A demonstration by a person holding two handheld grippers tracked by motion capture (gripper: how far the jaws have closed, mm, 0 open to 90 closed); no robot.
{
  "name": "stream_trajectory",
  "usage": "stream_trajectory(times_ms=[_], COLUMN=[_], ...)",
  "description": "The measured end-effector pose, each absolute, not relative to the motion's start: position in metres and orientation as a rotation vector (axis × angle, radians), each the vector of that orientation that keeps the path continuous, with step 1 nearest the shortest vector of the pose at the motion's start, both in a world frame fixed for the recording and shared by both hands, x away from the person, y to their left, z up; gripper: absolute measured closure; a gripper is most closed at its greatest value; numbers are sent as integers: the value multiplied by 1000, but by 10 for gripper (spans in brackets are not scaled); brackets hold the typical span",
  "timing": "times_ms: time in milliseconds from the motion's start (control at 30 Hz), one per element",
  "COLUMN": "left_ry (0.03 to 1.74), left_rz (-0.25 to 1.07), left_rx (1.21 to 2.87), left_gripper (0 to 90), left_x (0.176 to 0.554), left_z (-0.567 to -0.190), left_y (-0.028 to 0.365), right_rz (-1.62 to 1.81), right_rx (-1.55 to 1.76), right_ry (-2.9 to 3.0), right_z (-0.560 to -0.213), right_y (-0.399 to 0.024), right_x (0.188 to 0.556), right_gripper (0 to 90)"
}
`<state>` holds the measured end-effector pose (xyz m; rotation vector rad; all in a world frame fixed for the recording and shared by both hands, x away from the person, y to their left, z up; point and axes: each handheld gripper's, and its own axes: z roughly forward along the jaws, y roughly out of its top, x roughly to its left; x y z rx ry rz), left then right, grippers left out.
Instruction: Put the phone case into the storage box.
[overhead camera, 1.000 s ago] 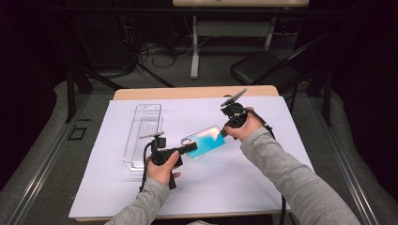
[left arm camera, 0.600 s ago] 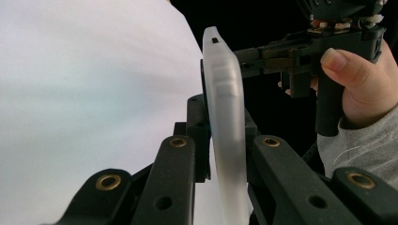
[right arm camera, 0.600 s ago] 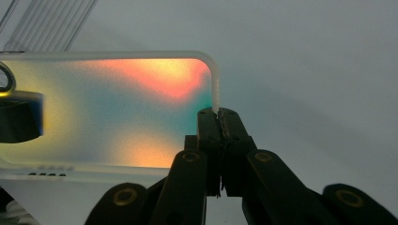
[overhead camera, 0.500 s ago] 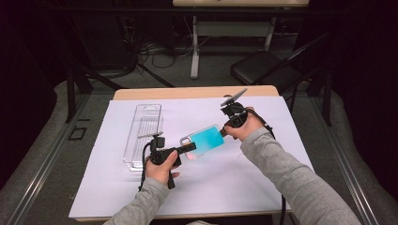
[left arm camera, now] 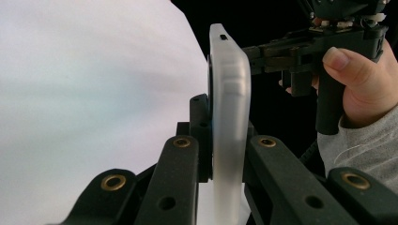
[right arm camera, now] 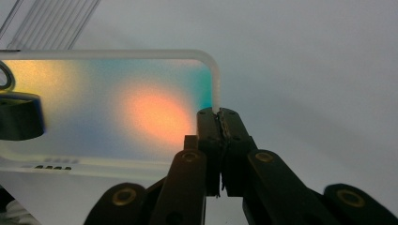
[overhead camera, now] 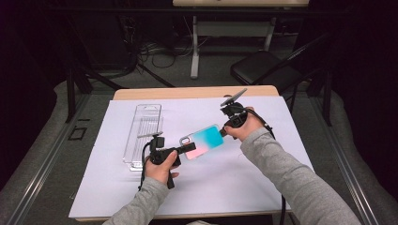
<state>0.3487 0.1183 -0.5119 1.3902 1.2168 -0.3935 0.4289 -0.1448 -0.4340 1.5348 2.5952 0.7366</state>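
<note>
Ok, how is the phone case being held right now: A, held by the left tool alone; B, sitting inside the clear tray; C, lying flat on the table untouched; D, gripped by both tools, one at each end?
D: the left tool clamps one end of the phone case and the right tool pinches the opposite edge, holding it above the table, apart from the clear tray.

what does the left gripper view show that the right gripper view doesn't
Left gripper view: the frosted translucent phone case seen edge-on, clamped in the left gripper, with the person's right hand on the right gripper's handle behind it.

Right gripper view: the case's flat face with its orange and teal gradient, the right gripper pinching its rim, and a ribbed clear plastic tray at the top left.

Both: the case and the white paper sheet under it.
</note>
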Motion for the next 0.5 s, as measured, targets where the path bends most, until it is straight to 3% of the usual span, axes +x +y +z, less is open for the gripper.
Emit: stream_trajectory(times_ms=[400, 500], left_ry=[1208, 1208], left_rz=[-393, -391], left_rx=[1397, 1408], left_gripper=[859, 860], left_x=[349, 349], left_z=[-512, -511], left_y=[119, 120], right_rz=[744, 752], right_rx=[1525, 1509], right_ry=[2600, 2600], right_z=[-434, -434], right_y=[-145, -145], right_x=[429, 429], right_gripper=[875, 828])
